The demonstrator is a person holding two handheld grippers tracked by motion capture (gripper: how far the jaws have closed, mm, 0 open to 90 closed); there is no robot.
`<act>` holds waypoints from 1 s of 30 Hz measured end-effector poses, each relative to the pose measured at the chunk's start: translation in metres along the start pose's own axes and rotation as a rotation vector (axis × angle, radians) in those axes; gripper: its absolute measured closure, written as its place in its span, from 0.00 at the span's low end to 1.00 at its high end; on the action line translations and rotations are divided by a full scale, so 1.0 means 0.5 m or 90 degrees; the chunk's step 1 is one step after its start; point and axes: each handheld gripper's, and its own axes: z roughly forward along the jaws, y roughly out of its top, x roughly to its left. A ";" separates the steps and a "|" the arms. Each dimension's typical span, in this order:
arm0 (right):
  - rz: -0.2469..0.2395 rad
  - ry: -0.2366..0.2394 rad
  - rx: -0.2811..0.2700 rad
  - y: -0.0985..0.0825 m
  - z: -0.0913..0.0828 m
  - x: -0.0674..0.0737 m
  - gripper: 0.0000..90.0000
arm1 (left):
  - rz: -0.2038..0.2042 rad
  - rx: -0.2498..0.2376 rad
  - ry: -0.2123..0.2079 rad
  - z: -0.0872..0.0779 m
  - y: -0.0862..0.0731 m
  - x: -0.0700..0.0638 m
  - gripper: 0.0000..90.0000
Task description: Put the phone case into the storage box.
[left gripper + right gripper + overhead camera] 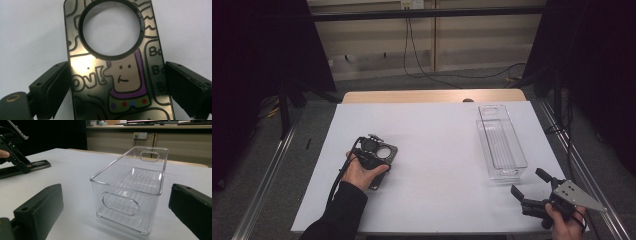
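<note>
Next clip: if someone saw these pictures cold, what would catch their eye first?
Probably the dark phone case lying flat on the white table, with its cartoon face, doodle lettering and big round camera hole; the left gripper sits over it with a jaw on either side, the right one standing a little clear of its edge. Next, the empty clear plastic bin with cut-out handles, standing at the table's right side, with the right gripper open just in front of its near end.
</note>
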 end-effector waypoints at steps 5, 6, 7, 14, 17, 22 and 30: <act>0.000 0.000 0.000 0.000 0.000 0.000 0.00 | -0.001 0.004 -0.002 -0.002 0.001 0.001 0.11; 0.000 0.000 0.000 0.000 0.000 0.000 0.00 | -0.003 0.002 -0.004 -0.002 0.001 0.001 0.11; 0.000 0.000 0.000 0.000 0.000 -0.001 0.00 | -0.002 0.002 -0.005 -0.003 0.001 0.002 0.11; 0.000 -0.001 0.000 0.000 0.000 -0.001 0.00 | 0.015 0.000 -0.010 -0.007 0.000 0.007 0.14; -0.001 -0.001 0.001 0.000 0.000 -0.001 0.00 | 0.018 -0.005 -0.013 -0.007 -0.001 0.009 0.14; 0.000 -0.001 0.000 -0.001 0.000 -0.001 0.00 | 0.013 -0.022 -0.022 -0.008 -0.004 0.013 0.14; 0.001 -0.002 0.000 -0.001 0.000 -0.001 0.00 | 0.011 -0.070 -0.053 -0.015 -0.004 0.011 0.14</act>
